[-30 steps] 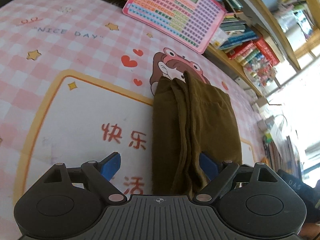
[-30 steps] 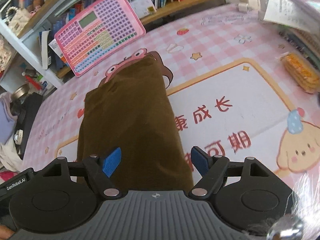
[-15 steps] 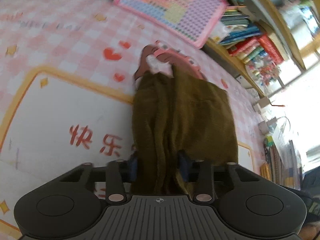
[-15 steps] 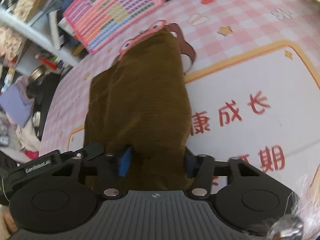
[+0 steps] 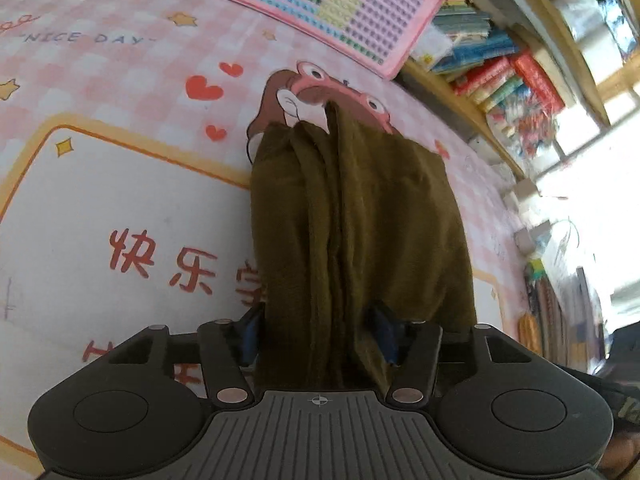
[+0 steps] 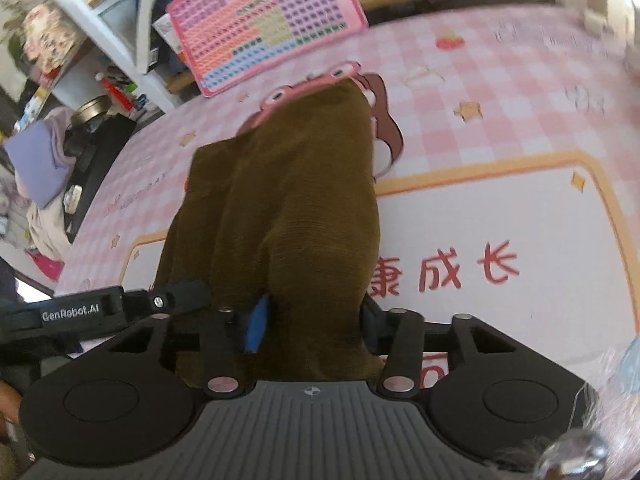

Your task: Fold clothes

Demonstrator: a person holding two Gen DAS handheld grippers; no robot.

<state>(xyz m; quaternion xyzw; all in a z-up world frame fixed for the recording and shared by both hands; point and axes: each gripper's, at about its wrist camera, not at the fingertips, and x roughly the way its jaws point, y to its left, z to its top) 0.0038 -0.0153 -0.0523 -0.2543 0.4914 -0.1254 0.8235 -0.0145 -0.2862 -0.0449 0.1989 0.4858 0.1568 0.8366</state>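
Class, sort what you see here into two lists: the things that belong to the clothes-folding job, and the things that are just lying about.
Part of the job:
- brown garment
- left gripper, shut on the garment
- right gripper, shut on the garment

Just lying about:
- pink keypad toy
- books on the shelf
- pink checked mat, merely the work surface

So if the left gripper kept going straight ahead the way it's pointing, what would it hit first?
The left gripper is already shut on the brown garment, so it would only push into that cloth. Past it, probably the pink mat, though depth is unclear.

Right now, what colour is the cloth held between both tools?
Plain olive-brown cloth, without any pattern; the left wrist view shows it best.
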